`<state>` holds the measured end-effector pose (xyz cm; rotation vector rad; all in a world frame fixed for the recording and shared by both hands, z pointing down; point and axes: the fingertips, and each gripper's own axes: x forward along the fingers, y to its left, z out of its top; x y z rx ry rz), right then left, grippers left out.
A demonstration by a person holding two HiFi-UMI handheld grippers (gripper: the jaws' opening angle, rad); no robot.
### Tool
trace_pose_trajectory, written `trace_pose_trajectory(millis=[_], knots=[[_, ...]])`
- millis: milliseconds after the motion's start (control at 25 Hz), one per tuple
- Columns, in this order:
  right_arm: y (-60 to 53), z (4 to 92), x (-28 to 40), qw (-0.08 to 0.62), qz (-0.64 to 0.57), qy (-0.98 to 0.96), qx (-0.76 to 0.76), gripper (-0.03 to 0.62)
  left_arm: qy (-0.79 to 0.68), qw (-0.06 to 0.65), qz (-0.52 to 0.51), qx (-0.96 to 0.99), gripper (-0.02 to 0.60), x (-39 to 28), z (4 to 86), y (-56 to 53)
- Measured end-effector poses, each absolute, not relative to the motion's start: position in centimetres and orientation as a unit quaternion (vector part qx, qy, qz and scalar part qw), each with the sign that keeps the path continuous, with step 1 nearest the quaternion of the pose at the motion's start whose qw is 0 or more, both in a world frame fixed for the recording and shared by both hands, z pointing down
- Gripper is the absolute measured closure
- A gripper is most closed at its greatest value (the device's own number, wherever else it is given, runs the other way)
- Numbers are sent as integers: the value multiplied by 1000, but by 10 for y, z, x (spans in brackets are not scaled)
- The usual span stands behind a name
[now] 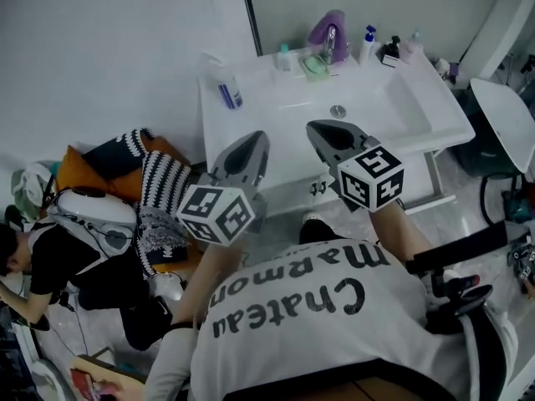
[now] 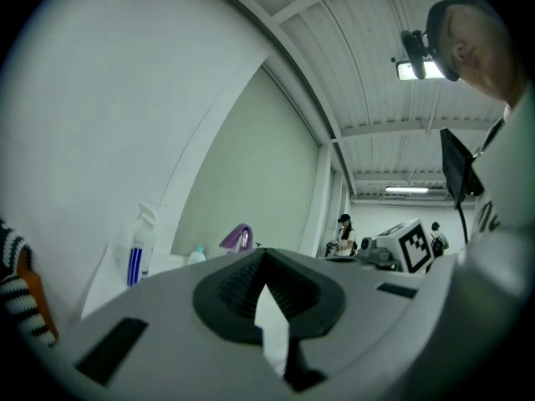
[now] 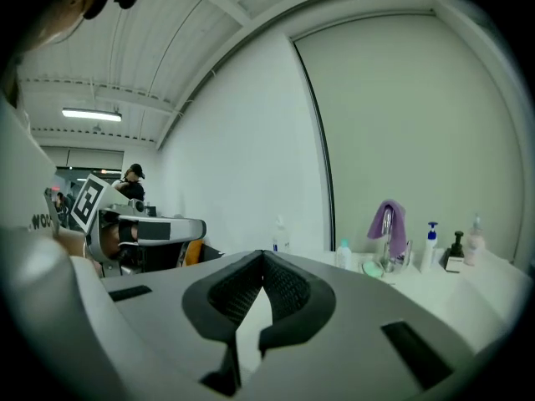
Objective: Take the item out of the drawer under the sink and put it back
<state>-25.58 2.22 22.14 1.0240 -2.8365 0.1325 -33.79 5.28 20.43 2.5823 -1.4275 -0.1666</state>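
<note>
Both grippers are raised in front of the white sink (image 1: 401, 107), pointing up and away from me. My left gripper (image 1: 255, 139) (image 2: 266, 253) is shut with nothing between its jaws. My right gripper (image 1: 316, 128) (image 3: 264, 256) is likewise shut and empty, just right of the left one. Below the basin, the cabinet front (image 1: 292, 197) with the drawer shows partly behind the grippers and looks closed. The item inside it is hidden.
A spray bottle (image 1: 227, 86) stands at the counter's left; a faucet draped with a purple cloth (image 1: 328, 30) and several bottles (image 1: 368, 44) line the back. A person (image 1: 33, 257) crouches at left beside striped fabric (image 1: 163, 186). A white seat (image 1: 506, 124) stands at right.
</note>
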Motion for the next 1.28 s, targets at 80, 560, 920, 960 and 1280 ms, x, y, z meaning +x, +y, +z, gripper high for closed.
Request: trace_pose_trajectory(millis=[80, 560, 920, 960, 1280], knots=[[27, 238, -252, 73, 68, -936, 338, 583, -488, 108, -40, 865, 572, -345, 223, 57], [44, 296, -237, 109, 122, -934, 319, 584, -493, 108, 8, 863, 572, -341, 273, 89], [52, 277, -201, 94, 119, -936, 317, 585, -524, 137, 1, 841, 572, -327, 277, 108], [52, 277, -199, 96, 118, -936, 317, 584, -525, 142, -6, 839, 572, -327, 277, 107], [54, 279, -195, 108, 116, -934, 319, 584, -529, 167, -35, 831, 572, -329, 274, 107]])
